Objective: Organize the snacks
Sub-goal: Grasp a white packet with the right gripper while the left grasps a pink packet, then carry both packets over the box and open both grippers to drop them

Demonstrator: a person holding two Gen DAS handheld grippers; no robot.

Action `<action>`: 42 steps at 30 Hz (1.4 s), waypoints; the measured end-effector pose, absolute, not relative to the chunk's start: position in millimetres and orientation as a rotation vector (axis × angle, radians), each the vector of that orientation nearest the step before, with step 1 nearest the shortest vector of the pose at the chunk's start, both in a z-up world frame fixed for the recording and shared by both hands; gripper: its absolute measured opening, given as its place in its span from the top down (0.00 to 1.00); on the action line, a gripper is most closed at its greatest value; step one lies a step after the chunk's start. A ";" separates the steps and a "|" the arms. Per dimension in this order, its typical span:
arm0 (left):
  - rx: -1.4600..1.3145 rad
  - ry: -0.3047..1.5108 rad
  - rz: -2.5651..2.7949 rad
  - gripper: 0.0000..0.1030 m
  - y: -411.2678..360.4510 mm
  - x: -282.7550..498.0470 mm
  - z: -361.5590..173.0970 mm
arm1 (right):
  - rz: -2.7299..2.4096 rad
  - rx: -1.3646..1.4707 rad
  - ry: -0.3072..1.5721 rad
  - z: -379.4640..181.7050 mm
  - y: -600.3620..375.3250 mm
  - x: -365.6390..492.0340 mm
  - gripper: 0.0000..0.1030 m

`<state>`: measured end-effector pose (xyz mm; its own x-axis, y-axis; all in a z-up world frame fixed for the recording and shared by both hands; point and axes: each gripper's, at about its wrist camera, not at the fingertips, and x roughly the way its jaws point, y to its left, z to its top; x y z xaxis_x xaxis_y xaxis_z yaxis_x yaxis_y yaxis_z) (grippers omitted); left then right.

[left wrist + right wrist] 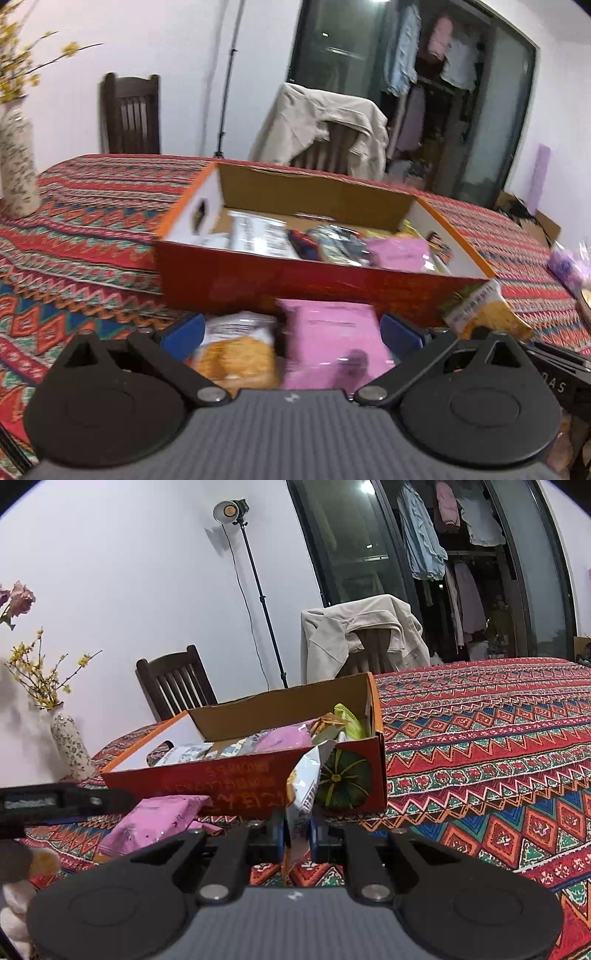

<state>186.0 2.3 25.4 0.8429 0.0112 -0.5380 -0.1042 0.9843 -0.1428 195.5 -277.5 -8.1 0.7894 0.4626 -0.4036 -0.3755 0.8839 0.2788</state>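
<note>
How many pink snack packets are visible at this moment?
2. One pink packet lies inside the cardboard box, towards its right end; the other pink packet lies on the tablecloth before the box. More may be buried under other snacks.

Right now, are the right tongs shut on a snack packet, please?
Yes, shut: the right tongs pinch the white snack packet, standing upright between the blue pads.

Two fisheye views sit low over a patterned red tablecloth [92, 229], each looking forward along its own gripper. Both face, close up, the same open red cardboard box [295, 284] [243, 786] and the chairs behind it.
</note>
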 end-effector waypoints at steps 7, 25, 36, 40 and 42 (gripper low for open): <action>-0.100 0.590 0.065 0.00 -29.4 199.1 15.6 | 0.465 0.201 0.474 -7.2 -279.6 193.6 0.88; -0.147 0.618 0.061 0.38 -20.3 195.1 6.2 | 0.467 0.209 0.456 -6.1 -280.3 192.7 0.88; -0.169 0.521 0.055 0.38 -0.1 166.2 37.5 | 0.474 0.178 0.407 -0.5 -276.5 186.4 0.88; -0.180 0.486 0.064 0.38 9.3 160.3 49.6 | 0.478 0.168 0.392 6.5 -275.8 184.7 0.88; -0.180 0.475 0.069 0.38 12.4 160.3 55.0 | 0.479 0.163 0.384 10.8 -275.3 183.6 0.88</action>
<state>160.3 12.4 55.0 0.8875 0.0241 -0.4601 -0.1075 0.9819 -0.1560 183.6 -275.3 10.8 0.8179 0.4776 -0.3207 -0.4172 0.8763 0.2411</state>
